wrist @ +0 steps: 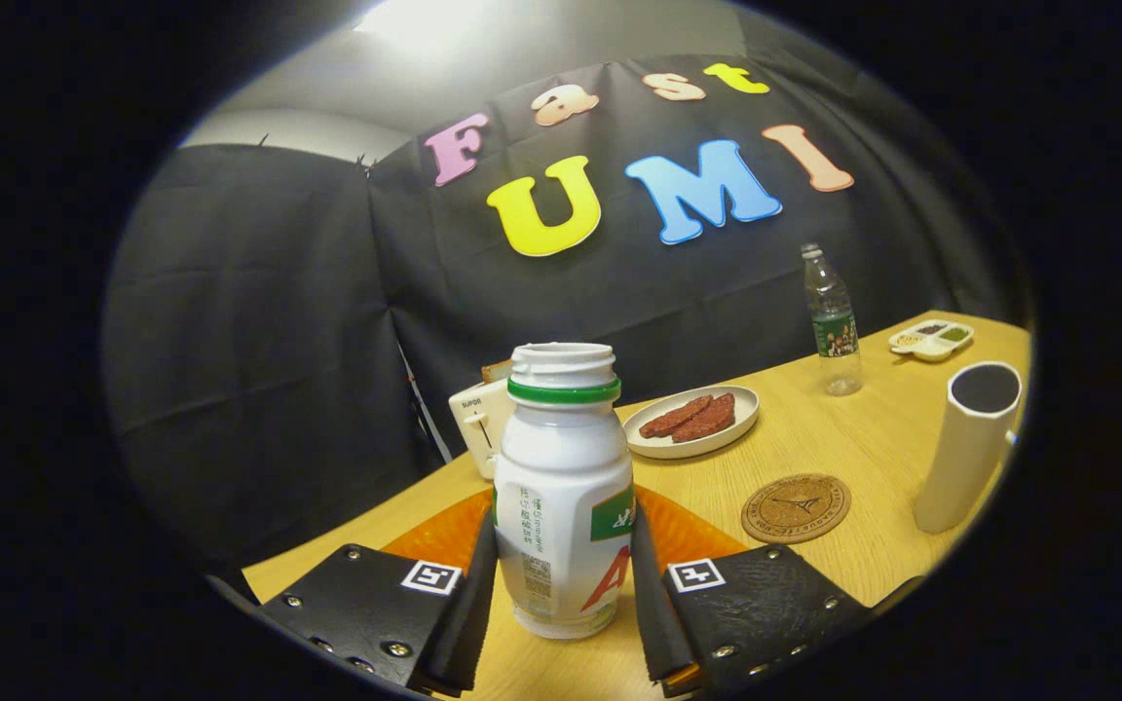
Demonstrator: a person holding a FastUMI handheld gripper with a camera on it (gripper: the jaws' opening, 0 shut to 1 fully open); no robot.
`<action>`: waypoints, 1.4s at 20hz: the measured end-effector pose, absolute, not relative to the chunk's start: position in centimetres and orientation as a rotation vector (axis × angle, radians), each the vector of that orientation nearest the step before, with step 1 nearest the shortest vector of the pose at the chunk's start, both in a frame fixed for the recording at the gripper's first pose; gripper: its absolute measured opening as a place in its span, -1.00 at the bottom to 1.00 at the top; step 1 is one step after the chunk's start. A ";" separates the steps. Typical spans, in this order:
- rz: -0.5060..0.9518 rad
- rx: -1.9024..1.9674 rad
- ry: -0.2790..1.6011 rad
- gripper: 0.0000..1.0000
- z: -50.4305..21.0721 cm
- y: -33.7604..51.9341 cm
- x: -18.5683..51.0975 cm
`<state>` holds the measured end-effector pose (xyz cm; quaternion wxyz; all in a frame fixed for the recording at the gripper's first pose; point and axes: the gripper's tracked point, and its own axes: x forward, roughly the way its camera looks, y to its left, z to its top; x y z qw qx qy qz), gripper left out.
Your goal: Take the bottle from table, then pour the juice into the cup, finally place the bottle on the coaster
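A white juice bottle [561, 487] with a green neck ring and no cap stands upright between my fingers. My gripper [566, 560] is shut on its lower body, one finger pressing each side. Whether its base rests on the wooden table [843, 443] or hangs just above it, I cannot tell. Beyond the right finger lies a round cork coaster [796, 507]. Further right of the coaster stands a tall white cup [968, 450], its dark mouth open.
An orange mat or dish [688, 534] lies just behind the bottle. Beyond it sit a white toaster [476, 425] and a plate of reddish patties [692, 421]. A clear water bottle [832, 326] and a small divided dish [931, 340] stand at the table's far end.
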<state>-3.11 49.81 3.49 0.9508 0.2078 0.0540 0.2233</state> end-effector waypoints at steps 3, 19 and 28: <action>0.448 0.536 0.071 0.25 4.9 48.5 -3.2; 0.391 1.193 -0.095 0.25 9.4 39.7 -1.4; 0.358 1.395 -0.110 0.24 8.8 36.2 -0.7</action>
